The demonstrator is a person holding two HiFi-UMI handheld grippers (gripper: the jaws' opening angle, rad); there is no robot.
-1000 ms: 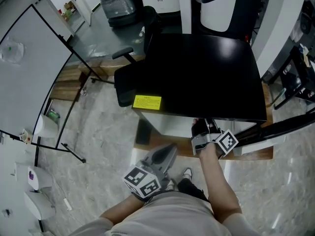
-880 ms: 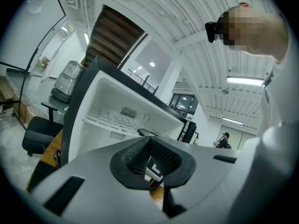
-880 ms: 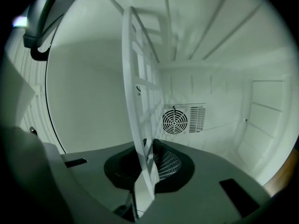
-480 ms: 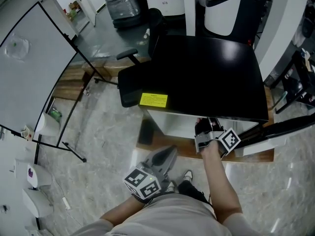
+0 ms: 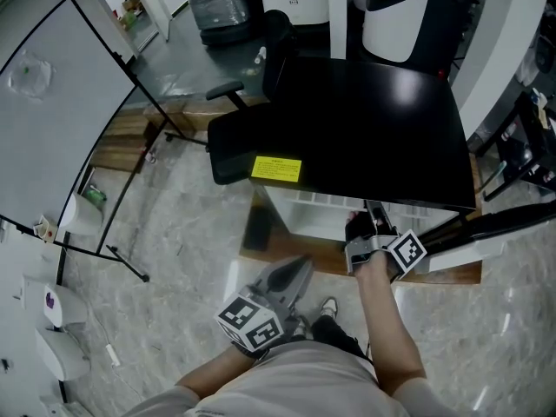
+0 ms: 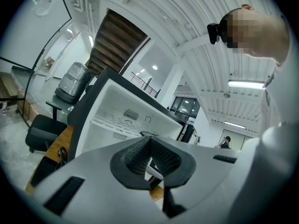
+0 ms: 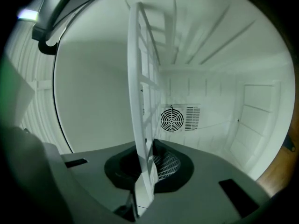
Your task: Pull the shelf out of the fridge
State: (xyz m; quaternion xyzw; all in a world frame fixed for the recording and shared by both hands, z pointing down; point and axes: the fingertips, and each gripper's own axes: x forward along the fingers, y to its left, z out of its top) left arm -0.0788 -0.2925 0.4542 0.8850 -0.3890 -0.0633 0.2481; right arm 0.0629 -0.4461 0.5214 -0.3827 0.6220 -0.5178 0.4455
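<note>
Right hand-held gripper (image 5: 363, 229) is reaching into the open fridge (image 5: 373, 129), under its black top. In the head view the tips are cut off by the fridge's front edge. The right gripper view shows its jaws clamped on the front edge of the white wire shelf (image 7: 140, 101). They have just been closing, with the shelf rim between the pads. The shelf runs straight ahead of the gripper into the cavity and looks edge-on, so its full extent is hard to read. Fan grille (image 7: 172, 119) sits on the back wall beyond the gripper, just right of the shelf. From the head view I can't tell how far the shelf sits inside.

Left hand-held gripper (image 5: 294, 276) is held back near the person's body, well apart from the fridge. Its jaws are together with nothing between them.

Yellow label (image 5: 276, 168) is on the fridge top, far left of the right gripper. Fridge door (image 5: 504, 222) stands open just right of it, partly cut off.
</note>
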